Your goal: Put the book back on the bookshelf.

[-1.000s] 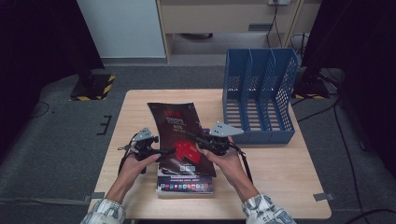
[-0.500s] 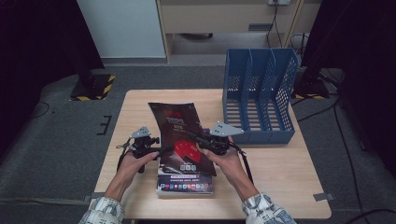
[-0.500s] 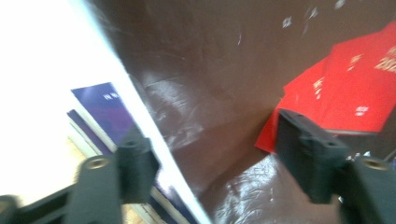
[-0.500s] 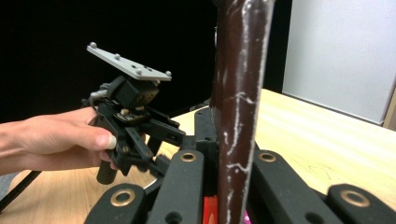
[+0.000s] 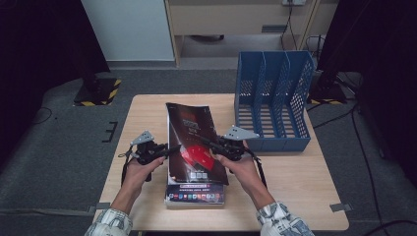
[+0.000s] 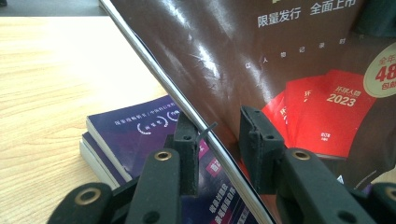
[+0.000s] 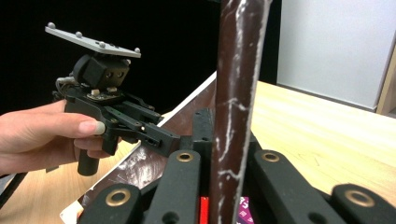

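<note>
Dark magazine (image 5: 194, 142) with the red graphic sits mid-desk, near end raised off the stack of purple books (image 5: 195, 192), far end looks to rest on the desk (image 5: 295, 187).

Right gripper (image 5: 227, 146): fingers pressed together on the magazine's right edge, firm pinch. In the right gripper view the cover (image 7: 233, 93) stands edge-on between them.

Left gripper (image 5: 160, 150): at the magazine's left edge. Its fingers (image 6: 259, 149) have just been closing, with the magazine's edge (image 6: 196, 116) between them. One finger sits above the cover, one below the pages; a small gap shows, so I can't tell if the pads have bitten yet. Treat as not clamped.

Blue file rack (image 5: 273, 98) stands at the far right of the desk, slots open toward the top, nothing in them as far as I can see.

Progress, my read: early. Done: magazine peeled up from the stack, one side secured. Left: finish the left pinch, lift clear, carry over, stand it upright, drop it in a rack slot. Books underneath untouched.
</note>
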